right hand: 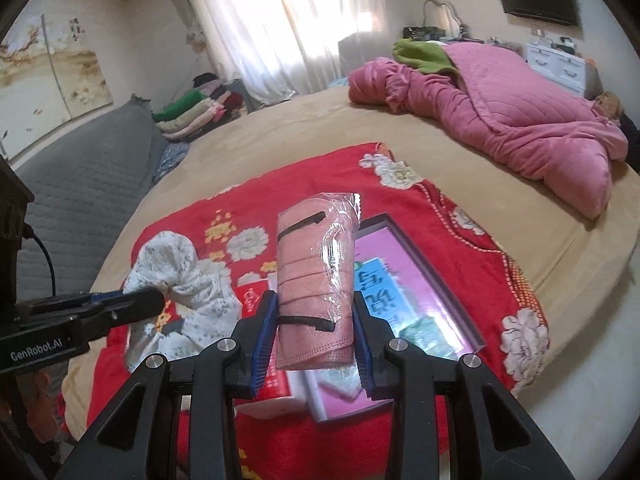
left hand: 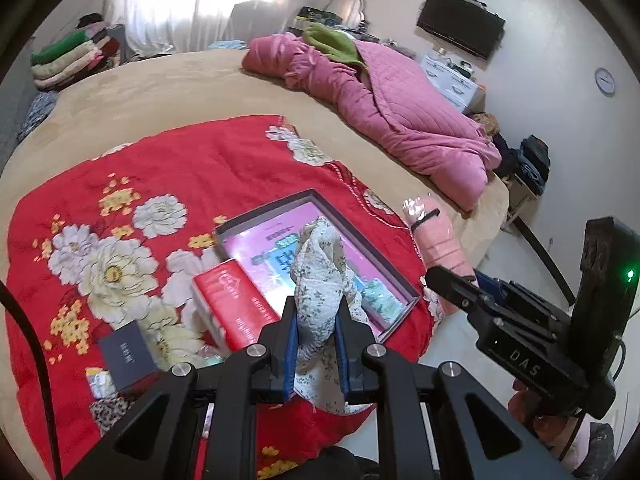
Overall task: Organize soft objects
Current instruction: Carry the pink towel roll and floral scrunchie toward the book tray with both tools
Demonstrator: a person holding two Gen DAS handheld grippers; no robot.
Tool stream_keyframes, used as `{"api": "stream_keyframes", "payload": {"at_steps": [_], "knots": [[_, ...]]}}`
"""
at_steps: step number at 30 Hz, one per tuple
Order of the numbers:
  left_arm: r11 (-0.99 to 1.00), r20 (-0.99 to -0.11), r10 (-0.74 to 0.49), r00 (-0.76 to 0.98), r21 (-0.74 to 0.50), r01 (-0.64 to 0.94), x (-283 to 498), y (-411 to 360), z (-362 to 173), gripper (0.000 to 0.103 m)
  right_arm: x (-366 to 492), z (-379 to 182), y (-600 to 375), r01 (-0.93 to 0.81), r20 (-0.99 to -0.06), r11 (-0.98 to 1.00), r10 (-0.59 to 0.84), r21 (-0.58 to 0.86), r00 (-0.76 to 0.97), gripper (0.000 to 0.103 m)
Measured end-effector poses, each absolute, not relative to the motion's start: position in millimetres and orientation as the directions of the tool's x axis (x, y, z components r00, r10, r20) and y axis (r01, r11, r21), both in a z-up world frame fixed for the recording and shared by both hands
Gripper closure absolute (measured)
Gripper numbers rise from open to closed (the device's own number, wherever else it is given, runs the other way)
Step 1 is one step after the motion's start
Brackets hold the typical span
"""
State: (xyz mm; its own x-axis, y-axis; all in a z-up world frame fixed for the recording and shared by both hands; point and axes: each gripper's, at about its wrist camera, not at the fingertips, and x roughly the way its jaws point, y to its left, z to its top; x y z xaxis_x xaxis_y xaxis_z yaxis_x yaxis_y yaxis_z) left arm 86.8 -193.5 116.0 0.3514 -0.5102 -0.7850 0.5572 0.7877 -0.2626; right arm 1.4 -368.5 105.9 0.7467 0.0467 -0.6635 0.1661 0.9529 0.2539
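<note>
My left gripper [left hand: 316,314] is shut on a white floral cloth [left hand: 320,268], which bunches up above the blue pads and hangs over an open box [left hand: 264,212] with a pink lining. My right gripper [right hand: 314,300] is shut on a pink pack of masks in clear plastic [right hand: 316,248], held upright above the same box [right hand: 440,276]. In the left wrist view the right gripper [left hand: 438,276] and its pink pack [left hand: 436,236] show at the right. The left gripper [right hand: 158,300] and the cloth [right hand: 180,264] appear at the left of the right wrist view.
A red floral blanket [left hand: 160,168] covers the near part of a tan bed. On it lie a red box [left hand: 236,304] and a small dark box [left hand: 126,356]. A pink quilt [left hand: 400,112] lies far right; folded clothes [left hand: 68,60] are stacked far left.
</note>
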Motion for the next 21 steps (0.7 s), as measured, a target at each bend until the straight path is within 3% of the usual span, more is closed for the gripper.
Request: {"api": "stream_keyframes", "payload": {"at_steps": [21], "knots": [[0.740, -0.817, -0.517, 0.257, -0.275, 0.614, 95.9, -269.0, 69.9, 0.086, -2.5, 94.1, -417.5, 0.262, -0.684, 0.932, -0.021, 0.250, 0.729, 0.067]]}}
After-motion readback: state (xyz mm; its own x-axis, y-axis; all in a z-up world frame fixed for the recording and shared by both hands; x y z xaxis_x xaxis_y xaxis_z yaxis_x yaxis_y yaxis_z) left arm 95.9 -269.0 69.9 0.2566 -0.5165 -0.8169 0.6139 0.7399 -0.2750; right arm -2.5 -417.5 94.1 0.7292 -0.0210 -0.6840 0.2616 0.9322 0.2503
